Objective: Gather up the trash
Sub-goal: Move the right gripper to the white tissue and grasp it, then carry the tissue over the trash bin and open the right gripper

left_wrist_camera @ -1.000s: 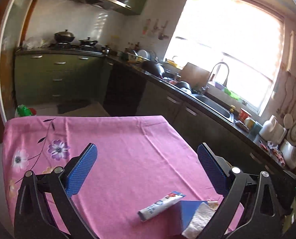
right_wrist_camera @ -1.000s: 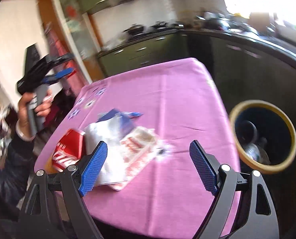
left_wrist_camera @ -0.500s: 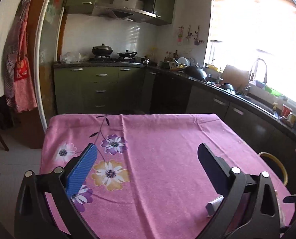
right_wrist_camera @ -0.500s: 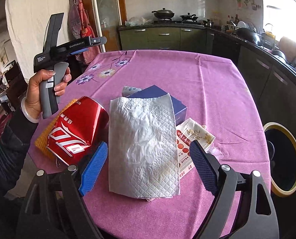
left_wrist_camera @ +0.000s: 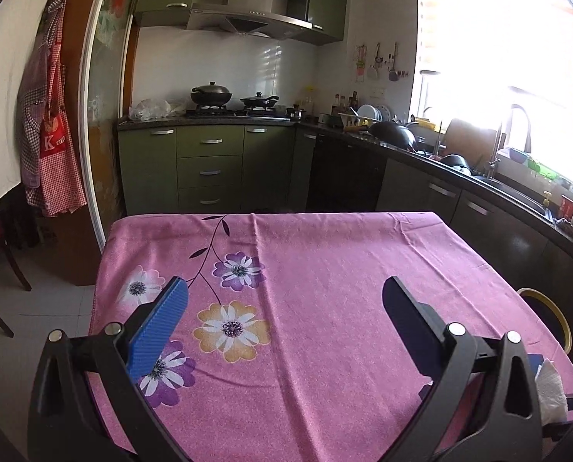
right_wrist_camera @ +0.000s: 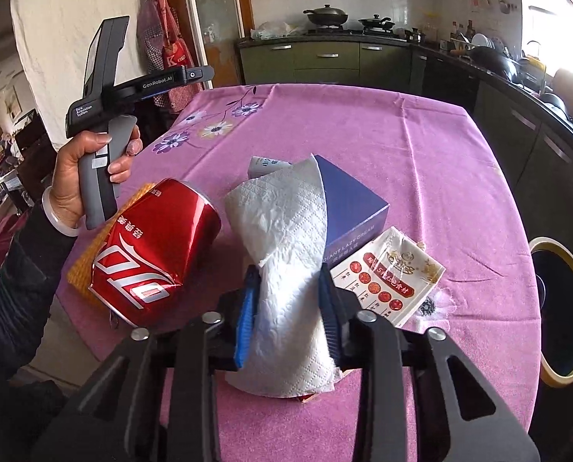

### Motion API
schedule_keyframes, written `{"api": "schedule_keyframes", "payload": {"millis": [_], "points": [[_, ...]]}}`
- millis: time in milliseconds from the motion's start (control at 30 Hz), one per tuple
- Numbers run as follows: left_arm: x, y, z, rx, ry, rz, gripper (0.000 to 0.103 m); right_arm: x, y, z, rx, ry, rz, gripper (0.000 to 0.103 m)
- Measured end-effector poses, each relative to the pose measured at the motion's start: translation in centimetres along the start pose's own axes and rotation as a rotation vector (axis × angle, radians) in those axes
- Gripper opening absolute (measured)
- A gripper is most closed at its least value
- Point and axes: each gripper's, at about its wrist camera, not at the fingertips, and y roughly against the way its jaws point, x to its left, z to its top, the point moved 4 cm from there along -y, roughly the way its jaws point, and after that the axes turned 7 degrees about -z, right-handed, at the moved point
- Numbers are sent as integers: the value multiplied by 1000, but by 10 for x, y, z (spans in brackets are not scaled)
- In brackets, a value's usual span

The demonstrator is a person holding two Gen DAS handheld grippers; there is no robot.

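A white paper towel [right_wrist_camera: 282, 223] lies draped over a blue box [right_wrist_camera: 352, 200] on the pink tablecloth [right_wrist_camera: 421, 146]. My right gripper [right_wrist_camera: 288, 273] has its jaws closing on the towel's near end, and the pads pinch it. Left of it lies a dented red can [right_wrist_camera: 151, 254] on a yellow cloth [right_wrist_camera: 80, 269]. To the right lies a printed sachet [right_wrist_camera: 386, 273]. My left gripper [left_wrist_camera: 285, 288] hovers open over the flowered cloth with nothing between its fingers. In the left wrist view a corner of the towel [left_wrist_camera: 550, 389] shows at the lower right.
A yellow-rimmed bin [right_wrist_camera: 560, 308] stands on the floor right of the table, also in the left wrist view [left_wrist_camera: 548, 315]. A person's hand [right_wrist_camera: 82, 177] holds the left gripper's handle at the table's left edge. Dark kitchen counters [left_wrist_camera: 440, 169] run behind and to the right.
The right gripper swung over the trash pile and its jaws came together on the paper towel. The left gripper turned left toward the flowered end of the table, then held still.
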Motion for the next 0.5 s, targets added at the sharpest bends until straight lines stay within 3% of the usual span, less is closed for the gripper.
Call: {"api": "schedule_keyframes", "payload": {"millis": [167,400,500], "points": [[-1,0,-1,3,-5,-1,96,-1,8,-1,-2,-32,74,6],[-2,-2,-2,12,-6,-1,96,-8,34,6,-39,-104,191,5],[-3,-2,-2,15,-9,-2,96,-36,60,14,-105,-163,158,5]]}}
